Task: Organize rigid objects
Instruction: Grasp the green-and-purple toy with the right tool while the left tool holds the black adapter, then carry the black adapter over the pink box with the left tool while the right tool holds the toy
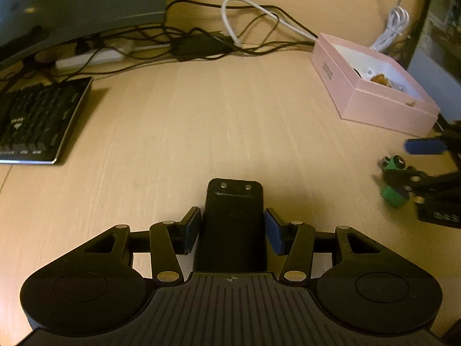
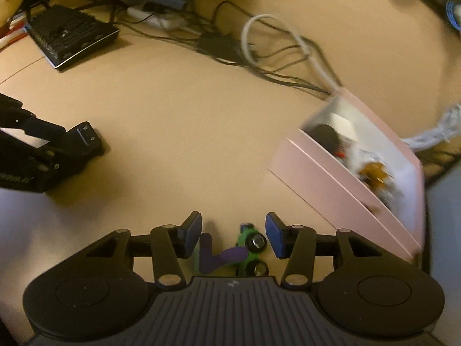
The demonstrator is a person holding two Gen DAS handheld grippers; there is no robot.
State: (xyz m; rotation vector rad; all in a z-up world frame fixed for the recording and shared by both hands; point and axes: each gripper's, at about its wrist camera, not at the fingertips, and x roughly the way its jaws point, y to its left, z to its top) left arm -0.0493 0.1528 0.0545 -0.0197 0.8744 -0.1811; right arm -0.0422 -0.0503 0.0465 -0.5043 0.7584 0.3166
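A black rectangular device [image 1: 232, 225] lies on the wooden desk between the blue pads of my left gripper [image 1: 232, 230]; the pads stand close to its sides and contact is unclear. It also shows in the right wrist view [image 2: 83, 139]. A green and purple toy car [image 2: 245, 252] lies between the open fingers of my right gripper [image 2: 232, 235], nearer the right pad. The car [image 1: 394, 178] and right gripper [image 1: 426, 167] show at the far right of the left wrist view. An open pink box [image 1: 371, 98] [image 2: 331, 184] holds small objects.
A black keyboard [image 1: 37, 121] [image 2: 72, 37] lies at the left. A tangle of black and white cables [image 1: 230, 28] [image 2: 268, 46], a power brick [image 1: 198, 46] and a white power strip [image 1: 89, 57] run along the back. A monitor [image 1: 72, 5] stands at the back left.
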